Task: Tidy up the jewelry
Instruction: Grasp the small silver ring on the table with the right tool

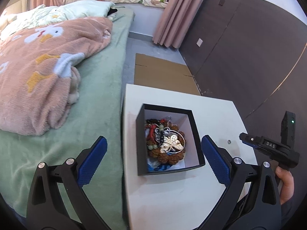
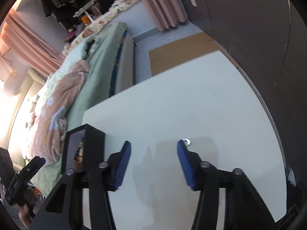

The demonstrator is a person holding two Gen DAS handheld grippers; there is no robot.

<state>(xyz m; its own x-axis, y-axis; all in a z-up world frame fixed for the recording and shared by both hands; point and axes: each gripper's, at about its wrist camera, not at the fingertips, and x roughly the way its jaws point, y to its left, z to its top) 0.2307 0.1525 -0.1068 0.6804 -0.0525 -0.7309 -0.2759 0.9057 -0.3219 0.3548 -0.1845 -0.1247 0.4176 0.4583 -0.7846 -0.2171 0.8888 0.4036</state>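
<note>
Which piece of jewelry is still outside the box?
The small silver ring lying alone on the white table, right of the black box; the other pieces are piled inside it.

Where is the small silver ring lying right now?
The small silver ring lies loose on the white table, right of the black box; in the right wrist view it sits beside the right gripper.

Soft daylight, left-edge glare, fisheye warping, slight blur.

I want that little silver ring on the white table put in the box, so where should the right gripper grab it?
Grip the small silver ring across its band, coming straight down from above: it seems to lie flat on the white table, beside the right gripper's open fingers.
</note>
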